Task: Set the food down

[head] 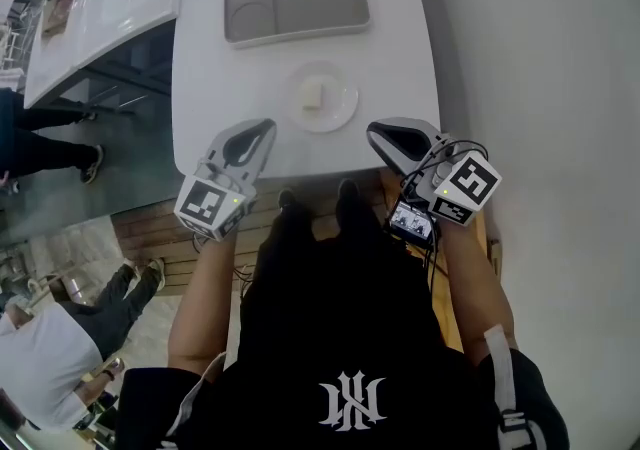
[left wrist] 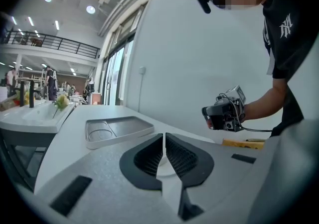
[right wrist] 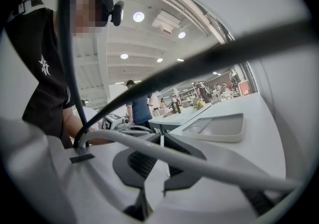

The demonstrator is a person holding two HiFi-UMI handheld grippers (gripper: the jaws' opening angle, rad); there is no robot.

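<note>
Looks like no step is really underway here. The left gripper (head: 262, 128) at lower left and the right gripper (head: 374, 130) at lower right are both pinched fully shut with nothing in them, hovering over the near edge of the table (head: 215, 78). A pale bit of food (head: 313, 93) sits on the small plate (head: 343, 106) mid-frame, below the grey tray (head: 300, 36). My guess is the next move needs the jaws opened first.
</note>
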